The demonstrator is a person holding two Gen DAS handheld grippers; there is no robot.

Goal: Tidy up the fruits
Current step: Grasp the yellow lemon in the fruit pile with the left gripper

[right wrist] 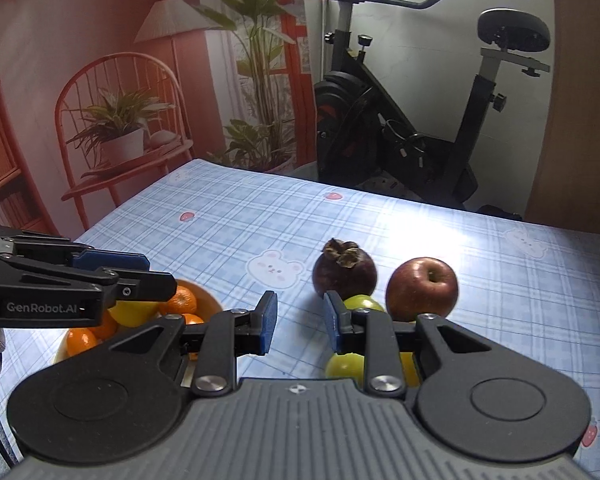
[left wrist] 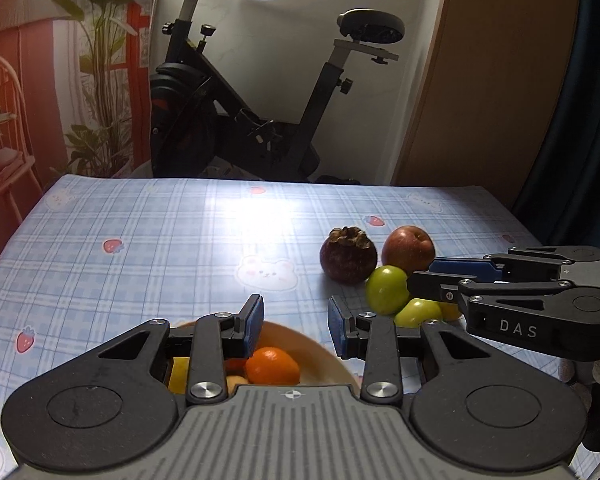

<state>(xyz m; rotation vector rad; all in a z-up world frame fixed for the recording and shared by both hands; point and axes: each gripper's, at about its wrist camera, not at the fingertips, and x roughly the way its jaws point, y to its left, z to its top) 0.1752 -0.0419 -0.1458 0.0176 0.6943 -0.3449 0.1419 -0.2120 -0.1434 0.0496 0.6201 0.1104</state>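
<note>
Right now my left gripper [left wrist: 296,326] hangs over the bowl [left wrist: 320,354], its fingers a little apart with nothing between them. Below it lie an orange [left wrist: 272,366] and something yellow, so the bowl is where the fruit is going, and I judge I am between one drop and the next pick.

My right gripper [right wrist: 300,322] is beside it over the loose pile, its jaws drawn nearly together and empty as well. Just under and ahead of it sit two green fruits [right wrist: 346,364], touching each other, with a yellow one partly hidden beneath my fingers.

Beyond those, on the checked tablecloth [right wrist: 220,220], stand the mangosteen [right wrist: 345,270] and the red apple [right wrist: 422,288], side by side and close against the green ones.

Next, I reckon, the right jaws must widen well before they come down round the nearest green fruit, since it is round and may roll against its neighbours.
</note>
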